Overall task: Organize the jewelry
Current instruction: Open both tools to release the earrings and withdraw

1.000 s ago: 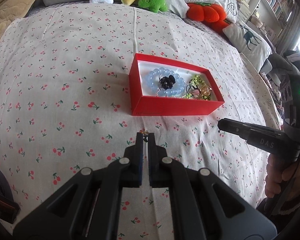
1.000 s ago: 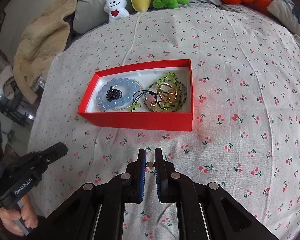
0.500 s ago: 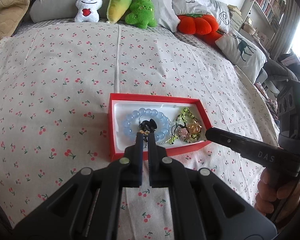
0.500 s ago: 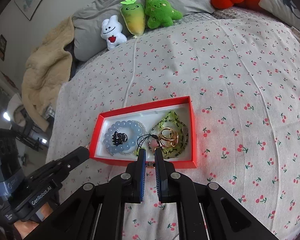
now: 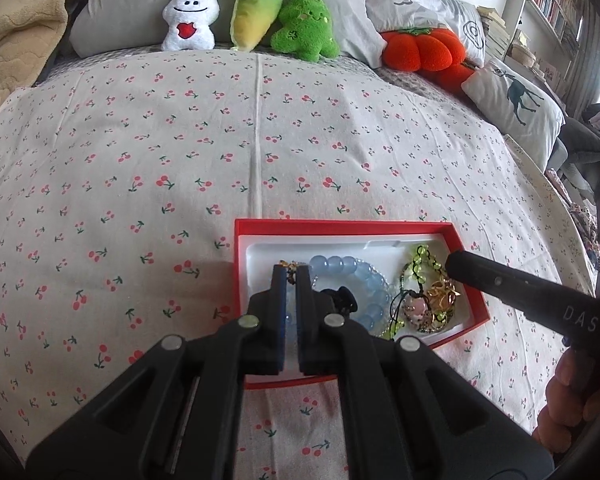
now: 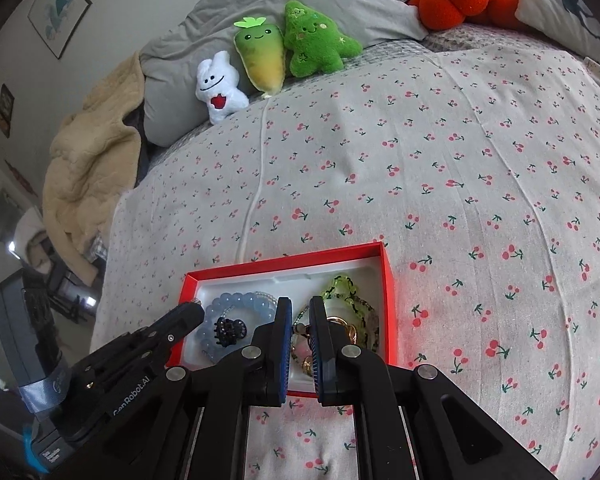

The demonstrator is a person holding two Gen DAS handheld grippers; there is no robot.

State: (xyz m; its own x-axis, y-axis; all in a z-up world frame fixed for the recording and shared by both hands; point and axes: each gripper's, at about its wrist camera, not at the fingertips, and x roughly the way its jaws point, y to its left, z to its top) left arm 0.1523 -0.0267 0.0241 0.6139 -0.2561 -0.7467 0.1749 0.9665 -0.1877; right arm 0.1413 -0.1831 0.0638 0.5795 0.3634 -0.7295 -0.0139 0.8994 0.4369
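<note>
Red box [image 5: 476,312] on cherry-print sheet [image 5: 140,160]. Left gripper [image 5: 291,270] pinches small gold piece [image 5: 290,267] over it; right gripper [image 6: 300,312] slightly parted.

Black grippers [image 5: 291,280], blue-lined jaws, silver screws, white "DAS", "GenRobot.AI" lettering.

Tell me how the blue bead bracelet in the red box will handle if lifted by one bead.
The blue bead bracelet is a loop of separate round beads, so it would probably sag and swing. The glossy beads look slippery to pinch. It lies against the black clip, which may come along.
</note>
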